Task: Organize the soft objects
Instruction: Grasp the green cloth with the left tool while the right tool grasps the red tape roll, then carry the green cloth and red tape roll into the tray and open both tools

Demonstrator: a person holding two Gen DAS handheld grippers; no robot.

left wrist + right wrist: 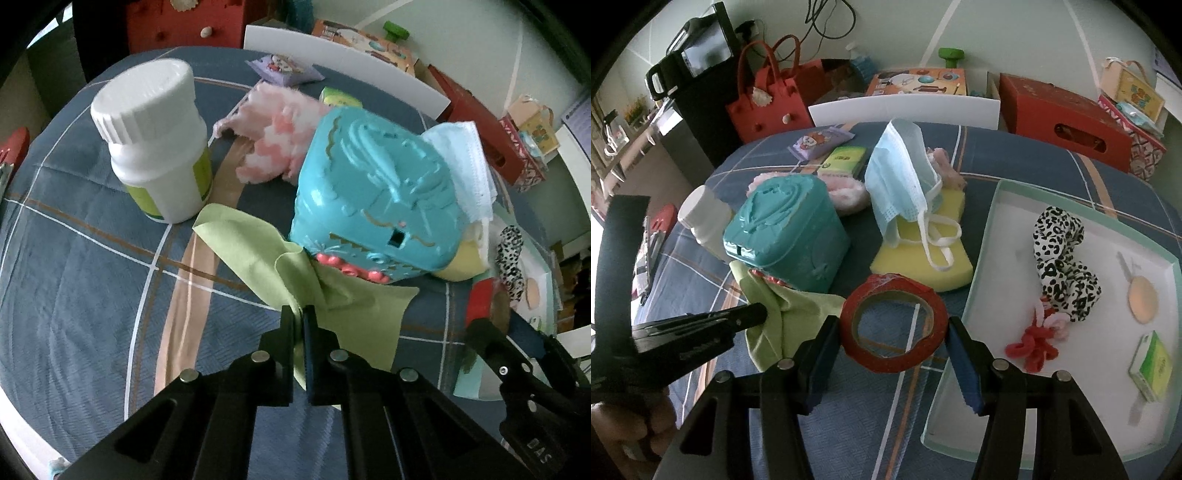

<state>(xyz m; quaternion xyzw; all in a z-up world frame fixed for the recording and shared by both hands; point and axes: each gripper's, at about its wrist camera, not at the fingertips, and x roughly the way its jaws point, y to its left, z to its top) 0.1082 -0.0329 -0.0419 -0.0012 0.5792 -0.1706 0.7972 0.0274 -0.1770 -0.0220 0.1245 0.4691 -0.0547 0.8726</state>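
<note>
Green cloth, thin and crumpled, is pinched between the pressed-together fingers of the left gripper, low over a blue checked tablecloth; the cloth's far edge touches a turquoise plastic box with a moulded lid and pink trim. In the right wrist view the right gripper has its fingers spread to either side of a red roll of adhesive tape, and whether the pads actually press on the roll cannot be told. Just right of the tape lies a shallow white tray with a pale green rim, holding a black-and-white leopard-print fabric piece, a red coiled hair tie and a small green packet. Beyond the tape a yellow sponge lies on the tablecloth with a pale blue surgical mask heaped on it. Left of the turquoise box stands a white plastic bottle with a ribbed white cap, upright. Behind the box sits a fluffy pink-and-white item. Farther back lie a purple cartoon-printed pouch and a green tissue packet, near the table's far edge.
</note>
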